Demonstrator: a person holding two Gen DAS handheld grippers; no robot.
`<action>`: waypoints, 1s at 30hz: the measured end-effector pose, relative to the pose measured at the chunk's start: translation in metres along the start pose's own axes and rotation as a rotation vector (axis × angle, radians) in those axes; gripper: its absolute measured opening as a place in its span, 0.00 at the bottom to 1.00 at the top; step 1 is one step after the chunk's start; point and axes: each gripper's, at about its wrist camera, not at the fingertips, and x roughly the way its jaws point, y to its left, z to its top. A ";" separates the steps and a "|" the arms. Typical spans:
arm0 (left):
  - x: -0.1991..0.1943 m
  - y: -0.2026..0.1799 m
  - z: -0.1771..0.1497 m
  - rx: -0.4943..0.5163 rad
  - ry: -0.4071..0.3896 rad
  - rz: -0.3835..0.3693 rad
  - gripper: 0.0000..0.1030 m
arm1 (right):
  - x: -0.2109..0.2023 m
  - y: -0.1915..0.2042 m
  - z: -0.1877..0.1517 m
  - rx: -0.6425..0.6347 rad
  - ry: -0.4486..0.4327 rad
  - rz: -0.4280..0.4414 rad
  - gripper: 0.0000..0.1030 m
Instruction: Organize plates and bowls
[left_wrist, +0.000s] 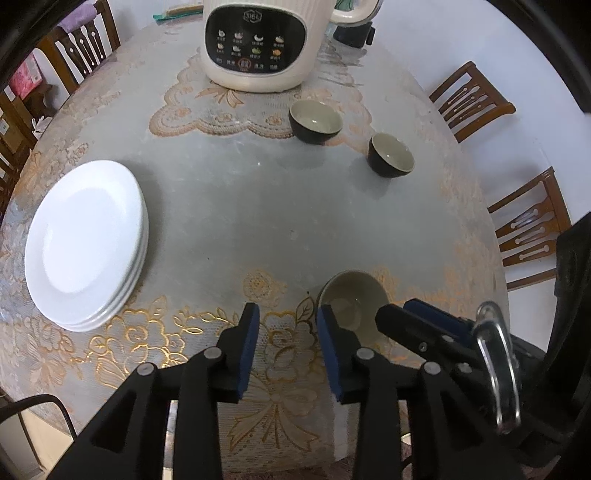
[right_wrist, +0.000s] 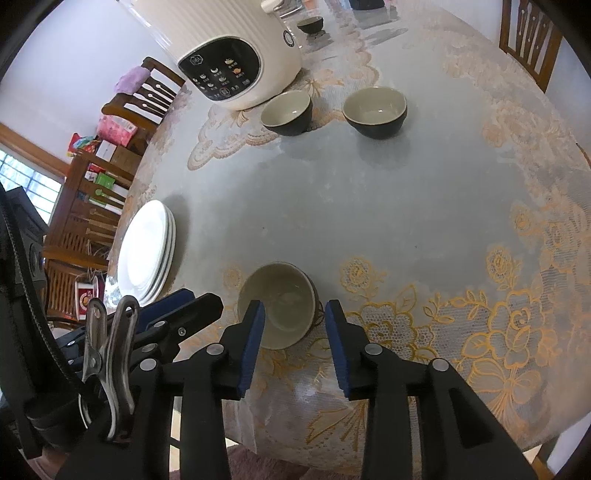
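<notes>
Right wrist: right tool released | near bowl free | left tool released

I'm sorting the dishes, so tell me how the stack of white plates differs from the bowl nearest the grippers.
The stack of white plates is flat and wide; the near bowl is deep and narrower. The plates are plain white all over; the bowl has a dark outside and a pale beige inside. The plates are piled several high near the table's left edge; the bowl stands alone by the near edge, in front of the right gripper. Both sit upright and look empty.
</notes>
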 end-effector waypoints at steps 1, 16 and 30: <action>-0.002 0.001 0.000 0.002 -0.003 -0.001 0.33 | -0.001 0.001 -0.001 0.000 -0.004 0.001 0.35; -0.012 0.006 0.001 0.069 -0.029 -0.017 0.33 | -0.020 0.006 -0.013 0.061 -0.090 -0.025 0.40; -0.017 -0.006 0.018 0.076 -0.054 -0.029 0.33 | -0.037 -0.008 -0.005 0.068 -0.113 -0.035 0.40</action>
